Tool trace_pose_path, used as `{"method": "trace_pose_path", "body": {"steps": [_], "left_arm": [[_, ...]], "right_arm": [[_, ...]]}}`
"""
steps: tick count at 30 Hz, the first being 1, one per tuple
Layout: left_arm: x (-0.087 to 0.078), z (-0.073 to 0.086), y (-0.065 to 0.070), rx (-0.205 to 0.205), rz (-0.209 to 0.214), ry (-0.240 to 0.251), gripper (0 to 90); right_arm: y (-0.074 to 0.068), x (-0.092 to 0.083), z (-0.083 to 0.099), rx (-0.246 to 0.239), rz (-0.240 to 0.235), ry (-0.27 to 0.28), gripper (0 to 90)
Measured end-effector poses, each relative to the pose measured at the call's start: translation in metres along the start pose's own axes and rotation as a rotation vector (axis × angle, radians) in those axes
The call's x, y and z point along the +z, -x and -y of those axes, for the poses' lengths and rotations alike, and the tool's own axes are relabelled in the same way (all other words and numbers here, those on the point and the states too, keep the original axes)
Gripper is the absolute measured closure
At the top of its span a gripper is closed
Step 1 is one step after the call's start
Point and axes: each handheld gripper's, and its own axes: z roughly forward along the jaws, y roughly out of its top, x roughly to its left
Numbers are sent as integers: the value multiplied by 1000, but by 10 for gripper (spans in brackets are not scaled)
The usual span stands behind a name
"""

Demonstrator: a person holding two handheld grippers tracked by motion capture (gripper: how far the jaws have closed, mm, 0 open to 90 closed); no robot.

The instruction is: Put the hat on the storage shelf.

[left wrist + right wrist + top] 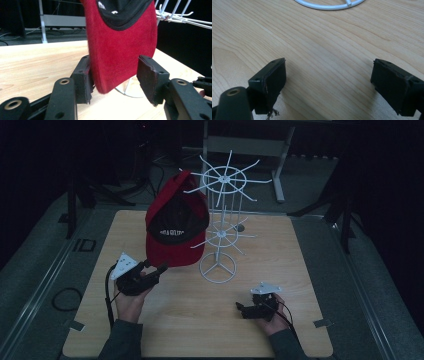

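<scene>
The red cap [176, 222] hangs on the white rack [219, 227] mid-surface, brim down. Left tongs [113, 75] gape around the brim, one pad touching. Right tongs [328, 86] gape empty near the front edge.

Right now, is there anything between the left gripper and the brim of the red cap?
Nothing visible. The left gripper is open with the red cap brim already between its jaws, one pad touching or almost touching it.
</scene>
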Motion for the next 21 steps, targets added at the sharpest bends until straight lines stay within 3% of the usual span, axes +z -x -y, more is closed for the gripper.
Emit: {"method": "trace_pose_path", "body": {"steps": [21], "left_arm": [[-7, 10, -21, -48, -63, -28, 411]], "right_arm": [[0, 0, 0, -1, -1, -1, 128]]}}
